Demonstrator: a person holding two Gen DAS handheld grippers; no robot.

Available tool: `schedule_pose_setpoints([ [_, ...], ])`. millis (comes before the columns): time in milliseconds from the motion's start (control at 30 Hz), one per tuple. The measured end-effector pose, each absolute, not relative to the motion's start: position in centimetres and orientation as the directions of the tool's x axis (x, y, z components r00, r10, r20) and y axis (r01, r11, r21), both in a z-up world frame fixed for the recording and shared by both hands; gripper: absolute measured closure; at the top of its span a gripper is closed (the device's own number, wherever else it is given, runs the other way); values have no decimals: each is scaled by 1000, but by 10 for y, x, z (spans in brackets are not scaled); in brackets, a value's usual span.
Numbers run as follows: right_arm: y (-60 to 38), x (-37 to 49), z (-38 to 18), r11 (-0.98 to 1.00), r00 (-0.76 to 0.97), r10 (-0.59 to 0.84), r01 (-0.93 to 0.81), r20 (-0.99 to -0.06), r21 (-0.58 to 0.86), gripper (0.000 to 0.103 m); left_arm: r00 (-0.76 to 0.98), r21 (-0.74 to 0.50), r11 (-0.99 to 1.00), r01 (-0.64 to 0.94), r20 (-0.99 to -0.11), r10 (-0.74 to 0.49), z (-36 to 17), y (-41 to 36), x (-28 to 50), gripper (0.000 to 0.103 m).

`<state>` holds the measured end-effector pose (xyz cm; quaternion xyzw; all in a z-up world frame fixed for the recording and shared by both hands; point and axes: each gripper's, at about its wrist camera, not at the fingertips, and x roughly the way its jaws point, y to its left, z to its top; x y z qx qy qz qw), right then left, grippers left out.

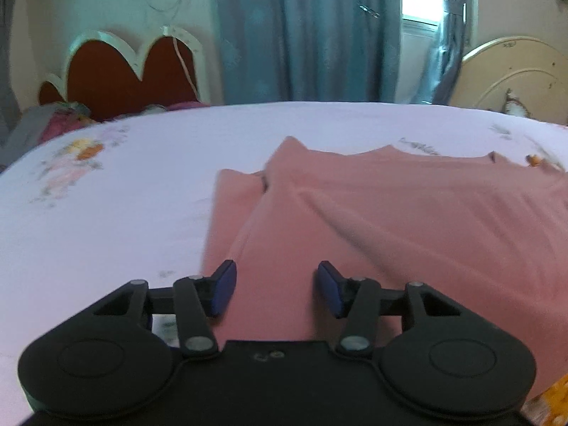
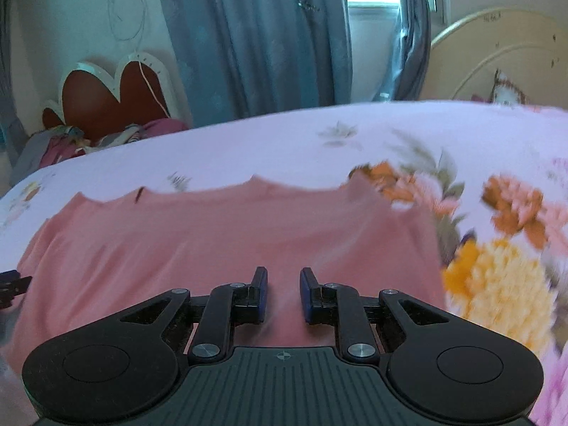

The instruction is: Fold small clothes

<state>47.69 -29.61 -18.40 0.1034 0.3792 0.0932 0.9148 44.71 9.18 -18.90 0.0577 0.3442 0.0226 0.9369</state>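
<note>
We work on a bed covered with a pale floral bedsheet [image 1: 106, 213]. The pink garment [image 1: 390, 220] lies flat on this sheet, spread across the middle of the bed, with one layer folded over another along its left side in the left wrist view (a narrower strip of the same pink cloth shows beneath the upper layer there). Its far edge runs in a wavy line towards the curtains.

We hold the left gripper [image 1: 277, 289] over the near left part of the garment. Its jaws stand apart, with a clear gap between the blue pads [image 1: 223, 289], and nothing is pinched between them; pink cloth shows below the gap.

We hold the right gripper [image 2: 283, 293] over the near edge of the same pink garment [image 2: 230, 234]. Its jaws are parted by a narrow gap, and no cloth is caught between the pads [image 2: 262, 293]; the grip is released. At the left border of the right wrist view, a dark part of the left gripper [image 2: 12, 284] is just visible beside the garment.

Large orange, yellow and pink flowers [image 2: 497, 284] are printed on the sheet to the right of the garment (this area is blurred). Beyond the bed we see blue curtains [image 1: 301, 35], a red scalloped headboard [image 1: 124, 74] and a cream round headboard [image 1: 514, 74].
</note>
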Motion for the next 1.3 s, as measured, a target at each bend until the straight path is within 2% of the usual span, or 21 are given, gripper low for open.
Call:
schedule_pose_setpoints([
  [133, -296, 469, -188, 963, 684, 243, -83, -688, 257, 84, 750, 138, 990, -27, -652, 111, -190, 95, 447, 50],
  [267, -294, 464, -187, 969, 686, 218, -68, -695, 237, 84, 745, 101, 995, -12, -662, 77, -192, 98, 447, 66],
  [300, -294, 461, -185, 972, 692, 205, -59, -692, 228, 84, 746, 100, 995, -9, -662, 74, -194, 97, 445, 80],
  [367, -296, 457, -182, 981, 708, 161, -39, -688, 189, 84, 749, 106, 994, -7, -658, 75, -195, 96, 443, 92],
  [467, -301, 457, -188, 990, 690, 117, -28, -714, 136, 83, 762, 115, 993, -12, -642, 83, -195, 98, 436, 96],
  [600, -313, 454, -204, 997, 689, 63, -18, -722, 70, 82, 783, 115, 991, -66, -610, 123, -196, 107, 424, 96],
  [767, -321, 453, -200, 996, 678, 59, 5, -732, 84, 82, 780, 131, 990, -59, -613, 128, -197, 104, 422, 96],
  [833, -320, 447, -191, 993, 686, 83, 2, -723, 116, 82, 774, 127, 991, -49, -622, 118, -190, 101, 422, 92],
  [867, -318, 443, -188, 992, 692, 96, -3, -715, 129, 81, 773, 141, 989, -46, -622, 125, -187, 98, 419, 83],
  [900, -315, 439, -184, 991, 697, 104, -11, -709, 134, 78, 776, 145, 989, -39, -618, 121, -184, 96, 415, 79],
  [967, -304, 433, -179, 990, 705, 130, -48, -697, 136, 60, 790, 126, 992, -26, -605, 97, -175, 91, 405, 79],
  [1000, -297, 429, -177, 989, 710, 139, -66, -690, 131, 48, 799, 122, 992, -16, -595, 86, -171, 87, 401, 79],
  [1167, -268, 418, -177, 983, 702, 184, -132, -688, 128, 47, 798, 100, 990, 102, -602, -21, -170, 53, 394, 72],
  [1300, -265, 411, -189, 987, 680, 157, -142, -716, 81, 47, 761, 127, 988, 92, -649, 13, -193, 52, 393, 72],
])
